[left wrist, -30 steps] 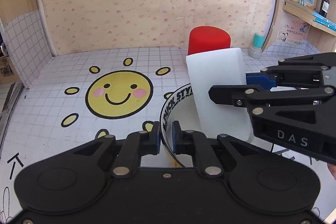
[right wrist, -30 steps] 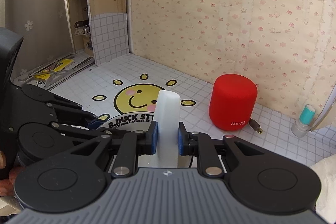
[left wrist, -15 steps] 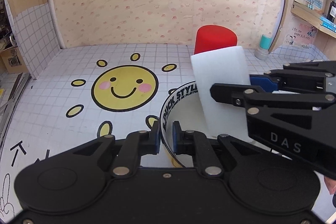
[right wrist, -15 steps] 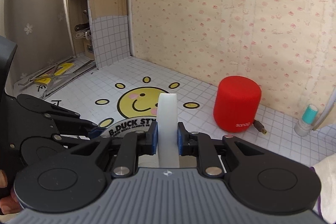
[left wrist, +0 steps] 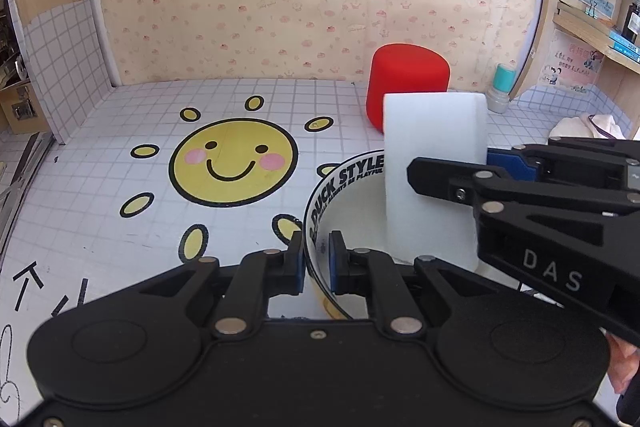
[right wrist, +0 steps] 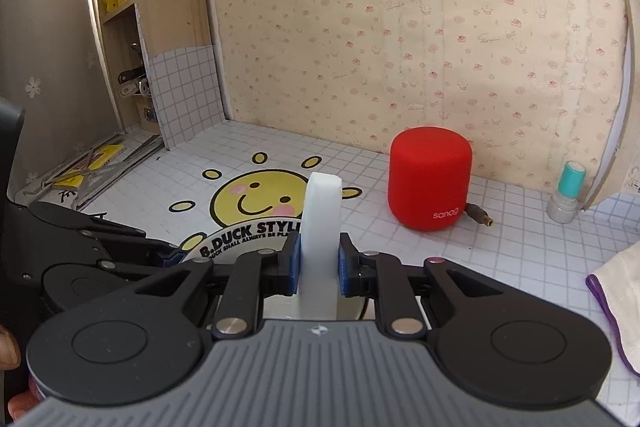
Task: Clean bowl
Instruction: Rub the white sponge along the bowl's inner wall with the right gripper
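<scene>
A white bowl [left wrist: 344,179] with a black lettered rim sits on the tiled counter, and my left gripper [left wrist: 316,259] is shut on its near rim, one pad inside and one outside. A white sponge block [left wrist: 434,163] stands upright inside the bowl, held by my right gripper [left wrist: 496,167], which comes in from the right. In the right wrist view that gripper [right wrist: 318,263] is shut on the sponge [right wrist: 322,223], with the bowl's rim [right wrist: 240,229] just beyond and the left gripper [right wrist: 120,243] at the lower left. The bowl's floor is mostly hidden.
A red cylindrical speaker [right wrist: 430,179] with a cable plug stands behind the bowl near the back wall. A small teal-capped bottle [right wrist: 566,195] is at the right corner. A cloth [right wrist: 616,287] lies at the right edge. A smiling sun print [left wrist: 232,163] covers the counter's left-middle.
The sponge has rolled from a tilt to upright within the bowl. The left gripper keeps its hold on the rim and stays put.
</scene>
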### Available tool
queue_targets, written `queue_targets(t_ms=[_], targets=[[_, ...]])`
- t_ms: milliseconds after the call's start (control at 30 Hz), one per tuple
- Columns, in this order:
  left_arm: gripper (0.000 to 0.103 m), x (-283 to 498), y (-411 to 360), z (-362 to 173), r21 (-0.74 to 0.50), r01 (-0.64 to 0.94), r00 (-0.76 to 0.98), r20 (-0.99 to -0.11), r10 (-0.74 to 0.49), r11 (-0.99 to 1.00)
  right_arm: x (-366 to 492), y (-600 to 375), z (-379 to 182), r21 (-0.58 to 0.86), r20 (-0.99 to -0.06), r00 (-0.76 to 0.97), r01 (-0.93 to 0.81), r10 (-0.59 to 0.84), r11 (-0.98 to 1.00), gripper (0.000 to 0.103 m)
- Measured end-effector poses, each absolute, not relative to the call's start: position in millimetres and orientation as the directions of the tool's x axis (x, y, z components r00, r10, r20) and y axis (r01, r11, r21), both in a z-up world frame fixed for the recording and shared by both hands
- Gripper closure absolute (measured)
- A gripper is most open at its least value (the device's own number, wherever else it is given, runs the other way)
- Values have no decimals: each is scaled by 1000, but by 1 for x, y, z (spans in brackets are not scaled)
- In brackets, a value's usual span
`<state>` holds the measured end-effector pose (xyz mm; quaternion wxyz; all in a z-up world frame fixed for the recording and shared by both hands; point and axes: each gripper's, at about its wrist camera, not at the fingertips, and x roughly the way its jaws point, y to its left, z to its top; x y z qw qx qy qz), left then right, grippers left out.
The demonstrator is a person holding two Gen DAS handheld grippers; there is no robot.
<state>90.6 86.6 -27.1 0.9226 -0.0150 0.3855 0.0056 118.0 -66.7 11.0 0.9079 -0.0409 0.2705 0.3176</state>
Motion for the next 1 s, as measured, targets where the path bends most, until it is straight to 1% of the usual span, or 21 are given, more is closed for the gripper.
queue_targets(t_ms=[133, 333, 467, 533, 600, 667, 800, 1000], targets=[[89, 89, 85, -27, -20, -8, 704, -710, -8, 1000, 125, -61, 12, 119, -508, 611, -649, 607, 752, 83], [87, 91, 93, -23, -36, 22, 716, -697, -41, 999, 122, -66, 12, 114, -512, 593, -671, 622, 733, 83], [87, 98, 97, -16, -30, 89, 727, -681, -85, 996, 120, -73, 11, 121, -508, 596, -666, 622, 736, 83], [84, 101, 96, -15, -11, 127, 728, -678, -101, 992, 119, -75, 11, 127, -508, 593, -666, 625, 735, 83], [82, 105, 93, -16, 12, 155, 724, -682, -105, 988, 117, -76, 12, 120, -509, 595, -667, 622, 736, 83], [82, 109, 92, -18, 16, 176, 717, -688, -117, 984, 116, -76, 12, 118, -514, 599, -660, 614, 742, 83], [86, 115, 95, -20, -17, 192, 698, -700, -149, 981, 112, -78, 13, 121, -515, 604, -652, 609, 749, 83], [87, 111, 95, -21, -29, 148, 706, -696, -126, 989, 109, -79, 14, 117, -527, 630, -611, 570, 783, 83]])
